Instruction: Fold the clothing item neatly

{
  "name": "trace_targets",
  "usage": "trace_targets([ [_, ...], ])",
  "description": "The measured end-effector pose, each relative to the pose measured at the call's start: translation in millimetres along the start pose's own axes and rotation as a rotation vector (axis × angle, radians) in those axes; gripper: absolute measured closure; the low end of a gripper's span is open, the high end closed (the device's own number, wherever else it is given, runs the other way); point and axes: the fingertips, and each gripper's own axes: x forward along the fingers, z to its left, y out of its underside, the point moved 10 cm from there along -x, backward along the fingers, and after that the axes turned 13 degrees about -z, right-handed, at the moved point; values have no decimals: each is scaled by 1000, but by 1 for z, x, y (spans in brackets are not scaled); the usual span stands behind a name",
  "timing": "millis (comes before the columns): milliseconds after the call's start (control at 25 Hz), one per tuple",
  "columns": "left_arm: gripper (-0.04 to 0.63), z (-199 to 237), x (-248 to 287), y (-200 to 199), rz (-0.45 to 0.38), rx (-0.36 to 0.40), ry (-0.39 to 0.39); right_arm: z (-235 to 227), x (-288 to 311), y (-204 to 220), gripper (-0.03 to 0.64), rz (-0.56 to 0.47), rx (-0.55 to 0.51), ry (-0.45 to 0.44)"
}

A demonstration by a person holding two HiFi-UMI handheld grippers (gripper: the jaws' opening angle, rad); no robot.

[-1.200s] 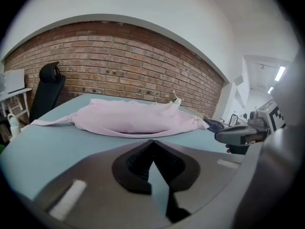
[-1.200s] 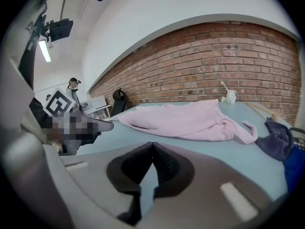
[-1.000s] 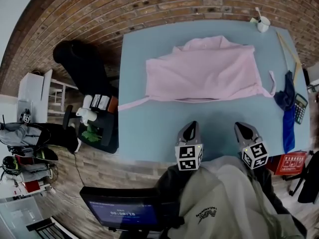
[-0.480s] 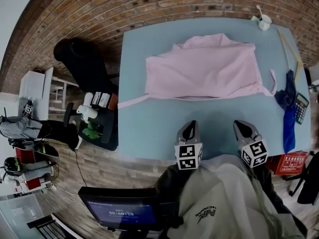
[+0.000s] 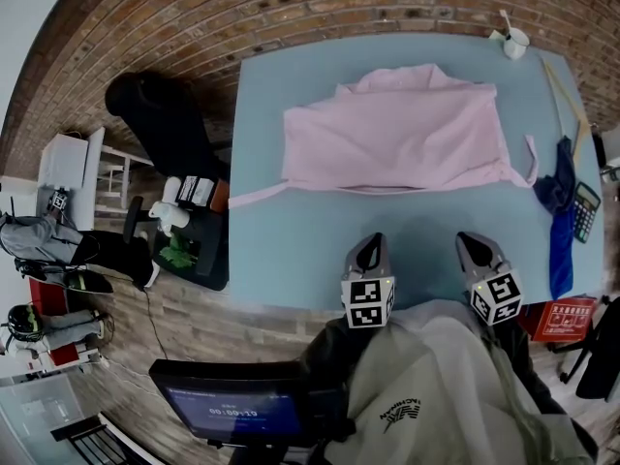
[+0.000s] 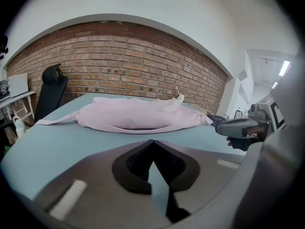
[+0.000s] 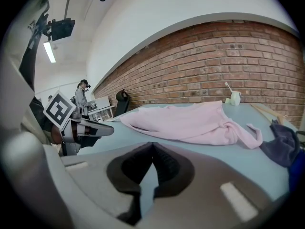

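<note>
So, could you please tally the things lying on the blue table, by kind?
shirt: 1
blue cloth: 1
cup: 1
calculator: 1
wooden stick: 1
Total: 5

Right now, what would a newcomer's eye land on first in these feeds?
The pink garment lies rumpled across the far half of the blue table, a thin strap trailing from each side. The left gripper and right gripper hover side by side over the near edge, both shut and empty, clear of it. A dark blue cloth lies along the right edge.
</note>
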Motion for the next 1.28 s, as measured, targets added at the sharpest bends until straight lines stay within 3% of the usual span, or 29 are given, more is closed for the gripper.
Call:
trace_targets([
  [1280,588,6,-1,7,11,1,-19,6,4,5,615,32,-34,-14],
])
